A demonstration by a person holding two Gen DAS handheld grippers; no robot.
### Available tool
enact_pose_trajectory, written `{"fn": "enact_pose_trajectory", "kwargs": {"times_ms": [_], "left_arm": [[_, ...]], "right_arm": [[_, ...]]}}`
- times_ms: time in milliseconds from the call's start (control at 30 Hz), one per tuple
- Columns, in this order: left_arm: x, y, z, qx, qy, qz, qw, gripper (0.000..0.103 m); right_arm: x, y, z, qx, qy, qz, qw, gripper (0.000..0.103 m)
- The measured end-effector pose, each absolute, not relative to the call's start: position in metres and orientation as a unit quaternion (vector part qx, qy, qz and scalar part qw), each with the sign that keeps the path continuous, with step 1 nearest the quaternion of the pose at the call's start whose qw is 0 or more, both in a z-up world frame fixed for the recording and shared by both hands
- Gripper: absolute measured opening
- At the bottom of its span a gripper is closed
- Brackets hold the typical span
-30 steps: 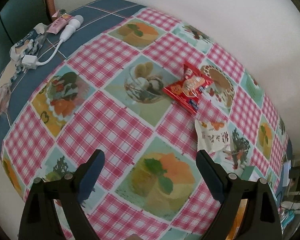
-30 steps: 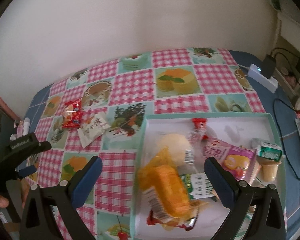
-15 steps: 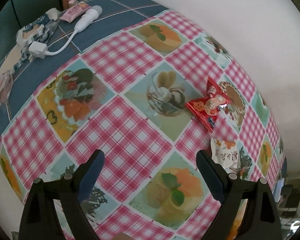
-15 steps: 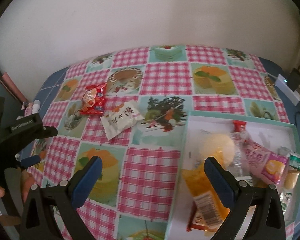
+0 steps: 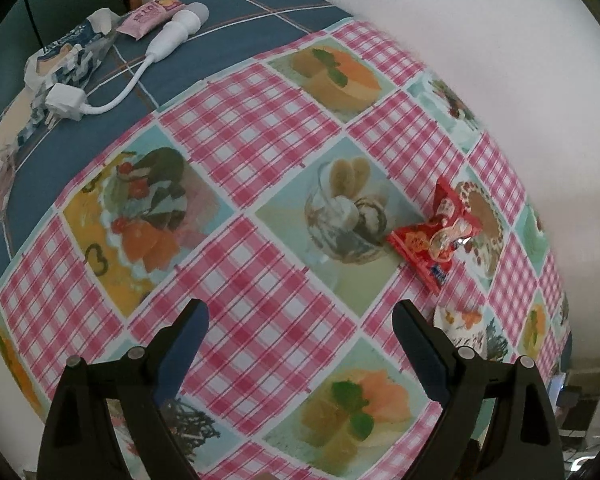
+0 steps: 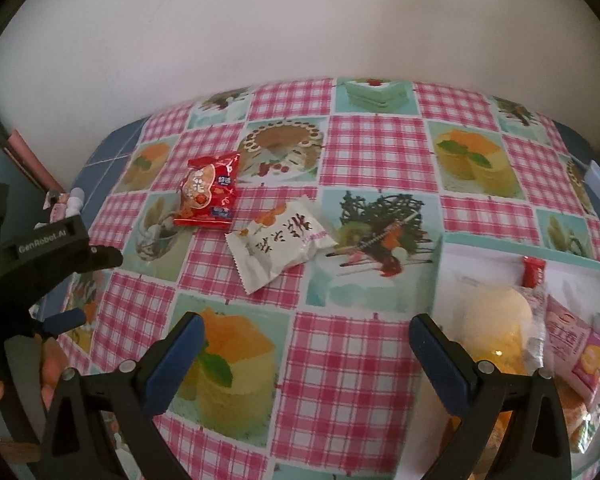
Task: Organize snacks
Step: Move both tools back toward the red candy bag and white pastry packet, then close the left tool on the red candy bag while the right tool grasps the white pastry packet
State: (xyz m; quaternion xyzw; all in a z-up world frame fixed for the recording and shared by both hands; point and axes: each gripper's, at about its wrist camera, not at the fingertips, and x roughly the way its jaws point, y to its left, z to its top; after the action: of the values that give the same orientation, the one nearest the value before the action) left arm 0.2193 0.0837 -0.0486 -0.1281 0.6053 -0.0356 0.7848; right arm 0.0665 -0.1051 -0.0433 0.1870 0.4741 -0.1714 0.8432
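Both tongs spread wide, holding nothing, above the checked tablecloth (image 6: 352, 344).
Red snack packet (image 6: 209, 191) and white snack packet (image 6: 278, 242) lying just apart, left of the teal tray (image 6: 500, 242) of snacks; white charger cable (image 5: 112, 100) at far edge; nothing blocking either.

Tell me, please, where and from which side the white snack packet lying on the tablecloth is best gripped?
Probably across its puffy middle, coming down from above. The white packet lies flat and tilted on the tablecloth, apart from the red packet, so its long sides look free. The right tool is open and nearer.
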Motion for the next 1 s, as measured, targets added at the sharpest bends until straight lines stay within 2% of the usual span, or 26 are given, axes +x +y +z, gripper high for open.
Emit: {"fn": "enact_pose_trajectory", "kwargs": {"times_ms": [400, 1000], "left_arm": [[0.243, 0.069, -0.054, -0.114, 0.598, -0.058, 0.791, 0.093], [0.261, 0.027, -0.059, -0.067, 0.562, -0.109, 0.817, 0.093]], "right_arm": [[0.098, -0.104, -0.060, 0.167, 0.482, -0.166, 0.844, 0.103], [0.120, -0.126, -0.084, 0.197, 0.471, -0.171, 0.843, 0.103]]}}
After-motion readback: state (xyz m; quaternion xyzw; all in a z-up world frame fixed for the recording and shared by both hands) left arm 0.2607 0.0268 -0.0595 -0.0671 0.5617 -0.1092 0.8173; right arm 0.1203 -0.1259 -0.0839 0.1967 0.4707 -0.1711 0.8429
